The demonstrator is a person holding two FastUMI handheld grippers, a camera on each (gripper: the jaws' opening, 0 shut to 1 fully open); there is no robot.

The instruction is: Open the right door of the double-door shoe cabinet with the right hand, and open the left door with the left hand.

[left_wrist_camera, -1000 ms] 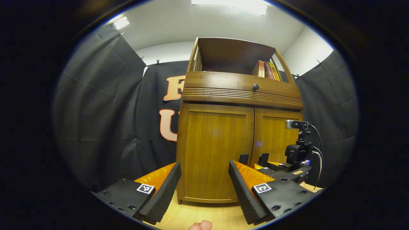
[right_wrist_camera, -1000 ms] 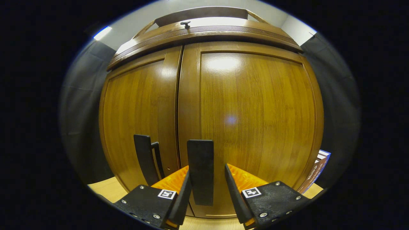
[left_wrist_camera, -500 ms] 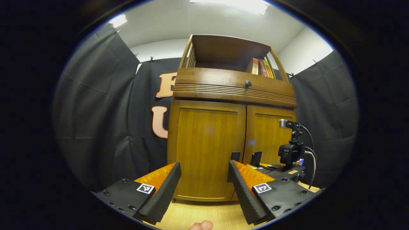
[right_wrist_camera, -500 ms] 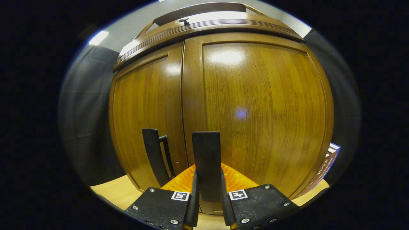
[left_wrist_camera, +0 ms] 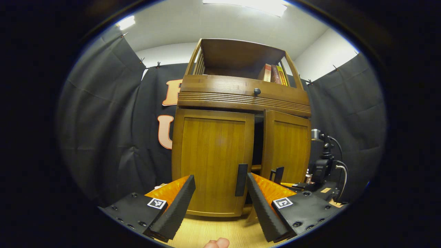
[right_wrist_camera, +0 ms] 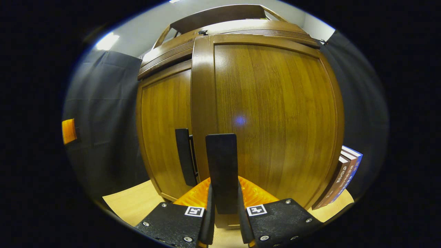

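Slip risk first: I have my right gripper [right_wrist_camera: 224,220] clenched on the right door handle [right_wrist_camera: 221,172], a flat dark bar, with only the fingertips gripping its lower end. If I pull off the door's arc, I judge the bar could slide out and the door swing back. Right door [left_wrist_camera: 286,148] stands ajar, a dark gap between it and the left door [left_wrist_camera: 212,158], which sits closed. My left gripper [left_wrist_camera: 218,203] hangs released, jaws wide, short of the left door handle [left_wrist_camera: 241,179] and not touching it; approaching crooked could knock a finger against the panel rather than straddling the bar. Shoe cabinet [left_wrist_camera: 241,100] stands on the light wood floor [left_wrist_camera: 213,230], central in the left gripper view. Contents behind the doors I cannot tell; the gap is dark. Open top shelf holds upright books [left_wrist_camera: 274,74] at its right end. More books [right_wrist_camera: 341,181] lean beside the cabinet's right side.
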